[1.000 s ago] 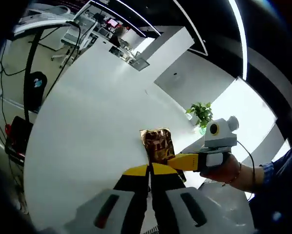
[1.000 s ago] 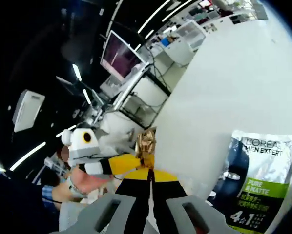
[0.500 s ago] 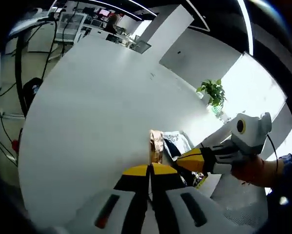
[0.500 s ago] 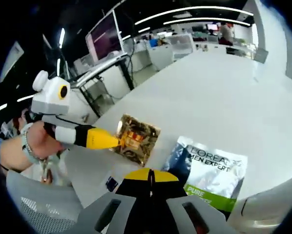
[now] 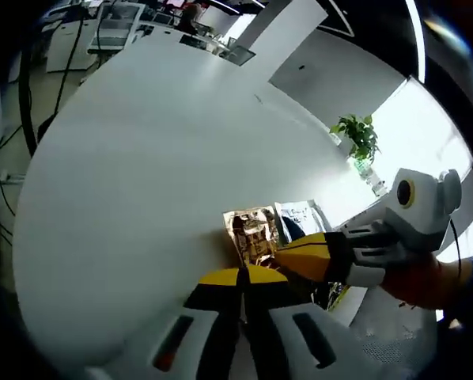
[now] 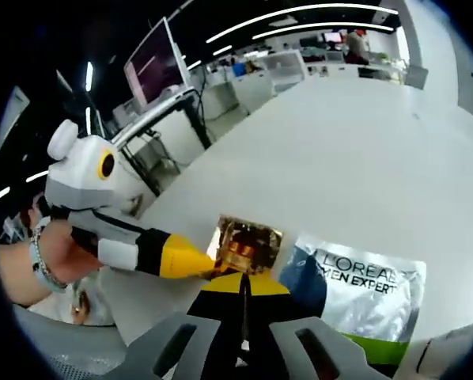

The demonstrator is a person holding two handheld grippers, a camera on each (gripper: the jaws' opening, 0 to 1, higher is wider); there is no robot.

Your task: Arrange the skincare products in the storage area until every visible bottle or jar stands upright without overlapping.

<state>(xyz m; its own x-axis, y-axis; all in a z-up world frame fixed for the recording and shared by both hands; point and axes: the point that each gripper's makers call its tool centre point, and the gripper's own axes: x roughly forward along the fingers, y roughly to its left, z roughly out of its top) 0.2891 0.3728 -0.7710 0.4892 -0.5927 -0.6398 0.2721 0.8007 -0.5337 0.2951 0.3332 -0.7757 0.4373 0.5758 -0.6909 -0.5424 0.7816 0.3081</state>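
The left gripper had its fingers pinched on the gold sachet's edge, while the right gripper held its fingers closed and empty just beside it. The gold sachet lay flat on the white worktop, touching a L'Oréal sachet.

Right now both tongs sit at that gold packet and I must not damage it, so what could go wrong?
The gold sachet is pinched by the left tongs at one edge; it may crease or slip. It lies close beside the L'Oreal pouch, so dragging it could overlap them.
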